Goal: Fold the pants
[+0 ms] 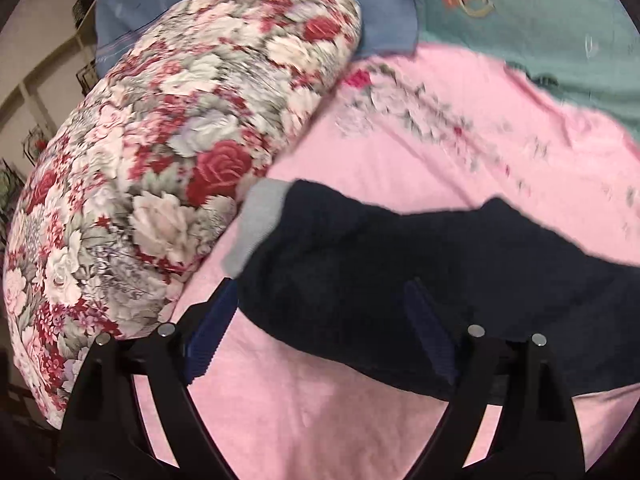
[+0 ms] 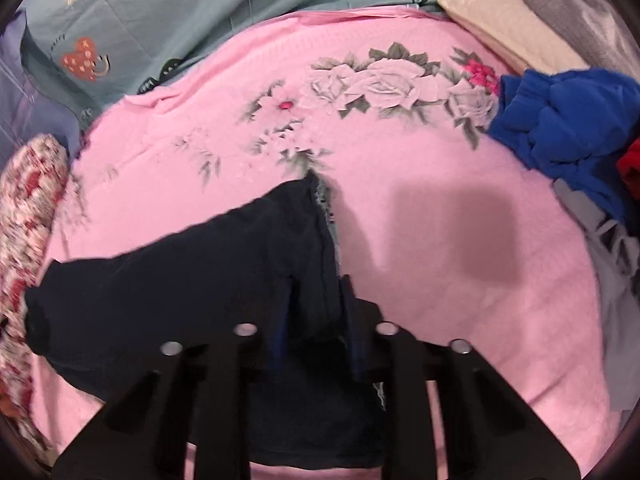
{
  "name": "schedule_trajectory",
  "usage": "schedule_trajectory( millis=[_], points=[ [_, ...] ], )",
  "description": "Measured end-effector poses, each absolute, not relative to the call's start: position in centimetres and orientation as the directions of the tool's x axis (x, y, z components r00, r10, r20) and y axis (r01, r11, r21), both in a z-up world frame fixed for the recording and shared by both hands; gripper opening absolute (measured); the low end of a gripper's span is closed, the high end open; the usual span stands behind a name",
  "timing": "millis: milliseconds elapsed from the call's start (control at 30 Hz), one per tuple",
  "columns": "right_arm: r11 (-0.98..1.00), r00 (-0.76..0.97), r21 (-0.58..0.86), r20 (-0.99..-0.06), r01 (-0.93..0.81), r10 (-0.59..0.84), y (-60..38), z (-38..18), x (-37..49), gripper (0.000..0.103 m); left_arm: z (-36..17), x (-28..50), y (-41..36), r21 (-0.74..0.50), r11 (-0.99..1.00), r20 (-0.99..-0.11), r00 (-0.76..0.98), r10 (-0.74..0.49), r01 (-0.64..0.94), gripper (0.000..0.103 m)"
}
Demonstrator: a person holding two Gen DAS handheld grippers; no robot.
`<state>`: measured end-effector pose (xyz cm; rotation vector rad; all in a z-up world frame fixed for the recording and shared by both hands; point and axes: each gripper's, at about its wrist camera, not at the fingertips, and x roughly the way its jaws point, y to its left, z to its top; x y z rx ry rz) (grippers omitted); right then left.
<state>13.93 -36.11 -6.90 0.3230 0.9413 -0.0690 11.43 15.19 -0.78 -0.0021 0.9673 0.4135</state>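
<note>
Dark navy pants (image 1: 380,264) with a grey cuff (image 1: 256,228) lie on a pink flowered blanket (image 1: 420,152). My left gripper (image 1: 320,332) is open, its fingers wide apart; the pants lie over the right finger and reach between the two. In the right wrist view the same pants (image 2: 180,272) stretch to the left, and my right gripper (image 2: 316,320) is shut on a bunched edge of them, just above the blanket (image 2: 440,220).
A rolled floral quilt (image 1: 160,160) lies left of the pants and shows at the left edge of the right wrist view (image 2: 28,216). A teal sheet (image 2: 160,12) lies behind. A blue garment (image 2: 560,120), grey clothes (image 2: 616,280) and a beige pillow (image 2: 504,24) sit at the right.
</note>
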Motion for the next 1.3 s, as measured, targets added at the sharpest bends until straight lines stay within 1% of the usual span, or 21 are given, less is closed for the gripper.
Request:
schedule_trajectory(
  millis=[100, 133, 200, 300, 400, 533, 567, 600, 633, 733, 767, 833, 867, 900, 933, 1000, 1100, 1133, 1200, 1267, 1300],
  points=[
    [0.960, 0.657, 0.191, -0.754, 0.203, 0.011, -35.7, -4.3, 12.1, 0.015, -5.0, 14.9, 15.2, 0.213, 0.920, -0.865, 0.374, 0.334, -0.330, 0.086],
    [0.966, 0.689, 0.177, -0.725, 0.191, -0.004, -35.4, -2.9, 11.0, 0.014, -6.0, 15.6, 15.7, 0.197, 0.921, -0.886, 0.343, 0.314, -0.335, 0.085],
    [0.969, 0.739, 0.204, -0.672, 0.142, 0.033, -34.9, -0.1, 8.6, 0.014, -7.1, 16.2, 16.6, 0.171, 0.925, -0.905, 0.316, 0.284, -0.340, 0.088],
    [0.957, 0.750, 0.278, -0.649, 0.081, 0.125, -34.7, 2.0, 5.1, 0.014, -6.7, 15.8, 16.9, 0.196, 0.920, -0.888, 0.337, 0.313, -0.339, 0.088],
    [0.971, 0.702, 0.210, -0.709, 0.115, 0.070, -34.6, -0.2, 3.3, 0.014, -6.4, 15.3, 17.9, 0.181, 0.915, -0.888, 0.339, 0.309, -0.361, 0.088],
    [0.983, 0.484, 0.068, -0.875, 0.170, -0.024, -35.0, -8.2, 5.4, 0.017, -6.4, 14.6, 18.2, 0.166, 0.923, -0.895, 0.340, 0.289, -0.347, 0.088],
    [0.983, 0.502, 0.075, -0.865, 0.167, -0.019, -35.0, -8.1, 5.2, 0.020, -6.2, 14.2, 18.1, 0.163, 0.926, -0.894, 0.347, 0.285, -0.341, 0.088],
    [0.982, 0.516, 0.067, -0.856, 0.176, -0.034, -35.0, -7.5, 4.9, 0.034, -5.8, 13.6, 18.1, 0.154, 0.929, -0.891, 0.358, 0.278, -0.336, 0.088],
    [0.982, 0.556, 0.056, -0.830, 0.181, -0.056, -34.9, -6.2, 4.6, 0.053, -5.6, 13.3, 18.2, 0.149, 0.931, -0.890, 0.366, 0.273, -0.332, 0.087],
    [0.987, 0.660, 0.012, -0.745, 0.158, -0.097, -34.9, -3.6, 5.2, 0.068, -4.5, 12.5, 17.6, 0.133, 0.940, -0.878, 0.403, 0.259, -0.314, 0.087],
    [0.986, 0.669, 0.005, -0.735, 0.165, -0.108, -35.0, -3.5, 6.0, 0.069, -4.4, 12.6, 17.4, 0.128, 0.943, -0.877, 0.409, 0.253, -0.309, 0.087],
    [0.986, 0.624, 0.014, -0.776, 0.167, -0.094, -35.4, -5.0, 8.4, 0.069, -4.5, 12.5, 16.9, 0.118, 0.948, -0.878, 0.416, 0.238, -0.294, 0.087],
    [0.987, 0.581, -0.006, -0.808, 0.159, -0.098, -35.2, -6.2, 9.6, 0.065, -4.7, 12.6, 16.7, 0.119, 0.948, -0.880, 0.410, 0.239, -0.296, 0.087],
    [0.987, 0.546, -0.030, -0.830, 0.157, -0.112, -35.1, -7.0, 10.2, 0.043, -5.2, 12.6, 16.5, 0.116, 0.948, -0.887, 0.399, 0.233, -0.295, 0.087],
    [0.988, 0.524, -0.007, -0.847, 0.157, -0.090, -35.1, -7.8, 10.6, 0.003, -5.5, 12.6, 16.4, 0.109, 0.951, -0.892, 0.394, 0.223, -0.290, 0.087],
    [0.985, 0.556, 0.005, -0.826, 0.174, -0.094, -35.4, -7.2, 10.3, 0.004, -6.3, 12.6, 16.0, 0.129, 0.951, -0.897, 0.376, 0.233, -0.281, 0.087],
    [0.982, 0.666, 0.051, -0.741, 0.182, -0.085, -35.8, -4.7, 9.4, 0.004, -7.2, 12.5, 16.0, 0.188, 0.940, -0.889, 0.358, 0.287, -0.286, 0.090],
    [0.980, 0.676, 0.065, -0.732, 0.190, -0.083, -35.9, -4.6, 9.6, 0.004, -7.3, 12.4, 16.3, 0.191, 0.936, -0.888, 0.355, 0.294, -0.296, 0.092],
    [0.981, 0.628, 0.002, -0.768, 0.196, -0.124, -35.7, -6.2, 11.2, 0.004, -7.3, 12.3, 16.7, 0.182, 0.931, -0.891, 0.348, 0.292, -0.317, 0.093],
    [0.977, 0.510, -0.122, -0.837, 0.177, -0.197, -35.1, -8.9, 13.0, 0.012, -7.0, 12.0, 16.8, 0.174, 0.932, -0.894, 0.346, 0.285, -0.318, 0.092],
    [0.964, 0.524, -0.182, -0.812, 0.192, -0.257, -34.6, -8.4, 12.9, 0.024, -6.7, 11.6, 16.9, 0.170, 0.933, -0.892, 0.353, 0.282, -0.317, 0.092]
  ],
)
